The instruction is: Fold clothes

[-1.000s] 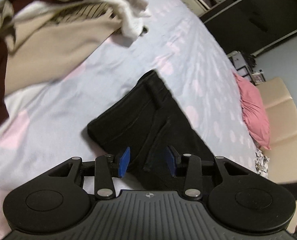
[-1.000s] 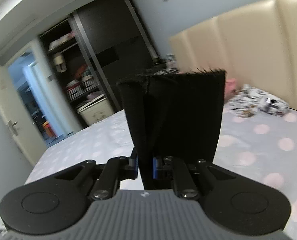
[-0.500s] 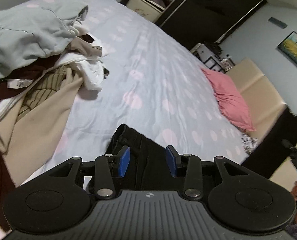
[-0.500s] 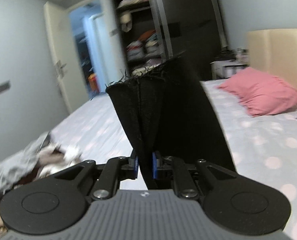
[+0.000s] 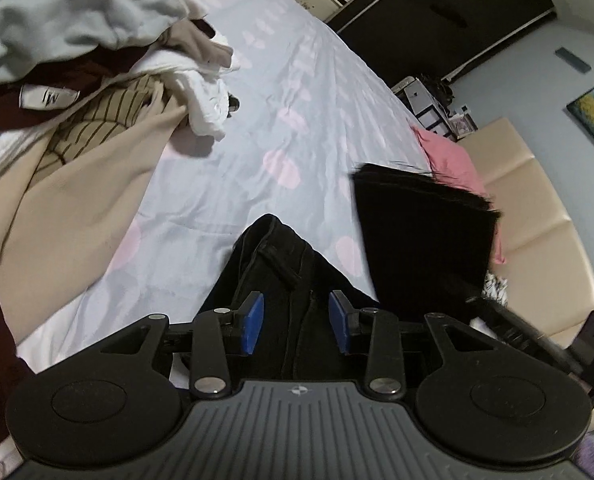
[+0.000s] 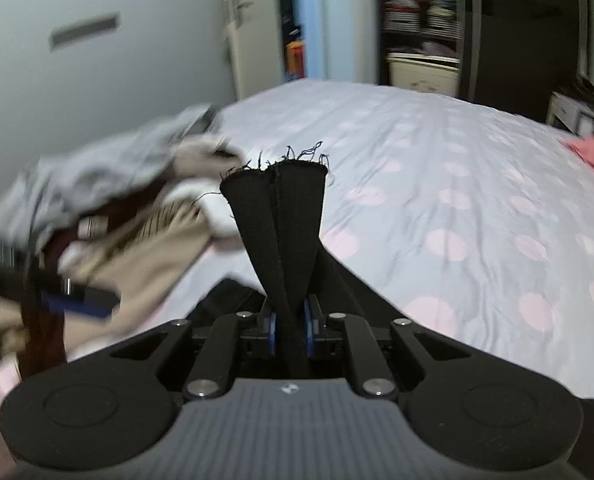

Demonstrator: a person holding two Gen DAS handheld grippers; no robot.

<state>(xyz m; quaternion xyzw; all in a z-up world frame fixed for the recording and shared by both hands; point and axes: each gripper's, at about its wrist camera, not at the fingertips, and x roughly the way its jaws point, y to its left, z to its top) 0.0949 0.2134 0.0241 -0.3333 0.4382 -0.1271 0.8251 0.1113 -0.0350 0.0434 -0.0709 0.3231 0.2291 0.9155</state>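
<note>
Above the dotted sheet (image 5: 305,92), right tool (image 6: 289,330) clamping frayed black trouser hems (image 6: 275,208), left tool (image 5: 295,322) agape.

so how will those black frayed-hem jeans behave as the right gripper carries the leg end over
Likely floppy: the black frayed-hem jeans drape from the right gripper to the bed. Probably fairly heavy denim, since the clamped hem stands up stiffly. Slipping seems unlikely with the layers pinched.

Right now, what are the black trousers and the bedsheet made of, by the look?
Black trousers: likely denim; matte, thick, stiff weave, frayed threads at the hem held in the right gripper.
Bedsheet: probably thin cotton or similar; matte, finely creased, pale blue with pink dots.
</note>
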